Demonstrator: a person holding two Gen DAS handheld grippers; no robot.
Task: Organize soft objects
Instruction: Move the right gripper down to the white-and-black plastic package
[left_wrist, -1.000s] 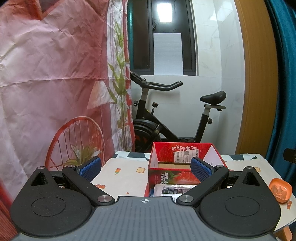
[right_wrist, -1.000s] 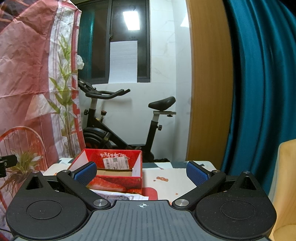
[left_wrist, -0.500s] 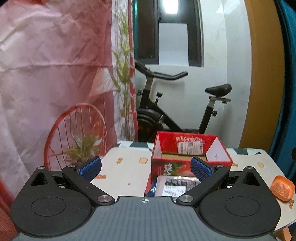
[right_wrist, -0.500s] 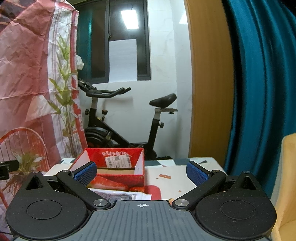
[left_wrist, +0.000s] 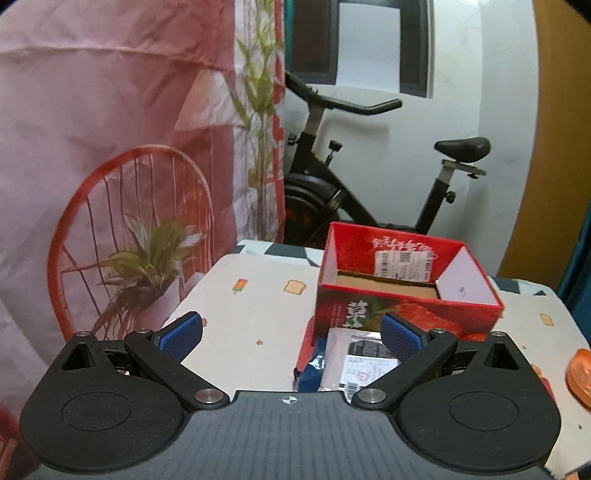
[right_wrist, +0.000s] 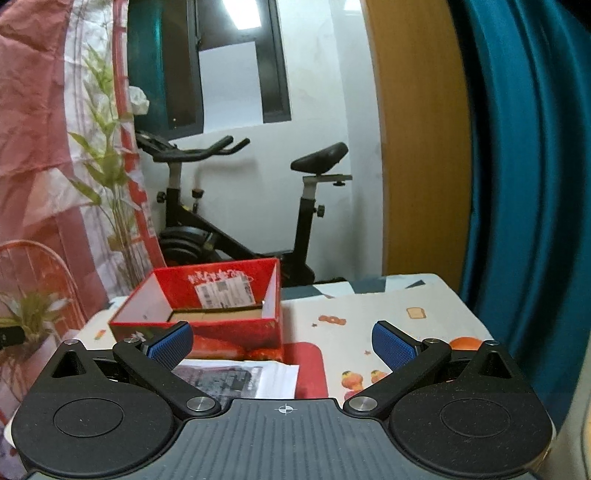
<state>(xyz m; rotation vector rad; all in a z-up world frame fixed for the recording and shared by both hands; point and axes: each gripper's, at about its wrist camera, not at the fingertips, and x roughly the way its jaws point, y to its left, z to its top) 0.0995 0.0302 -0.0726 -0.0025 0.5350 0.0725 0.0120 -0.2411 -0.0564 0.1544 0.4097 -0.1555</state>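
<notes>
While both the left gripper (left_wrist: 291, 334) and right gripper (right_wrist: 282, 341) hang spread wide and empty, the soft plastic packets (left_wrist: 364, 363) lie flat just before the red box (left_wrist: 402, 291), so I reckon a shallow pinch could slip off the slick film.

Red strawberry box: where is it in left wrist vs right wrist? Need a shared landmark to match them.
Left wrist: red strawberry box sits right of centre on the table, just beyond the right fingertip of the left claw.
Right wrist: the box sits left of centre, behind the left fingertip of the right claw.
Shared landmark: the exercise bike stands behind the box in both views.
</notes>
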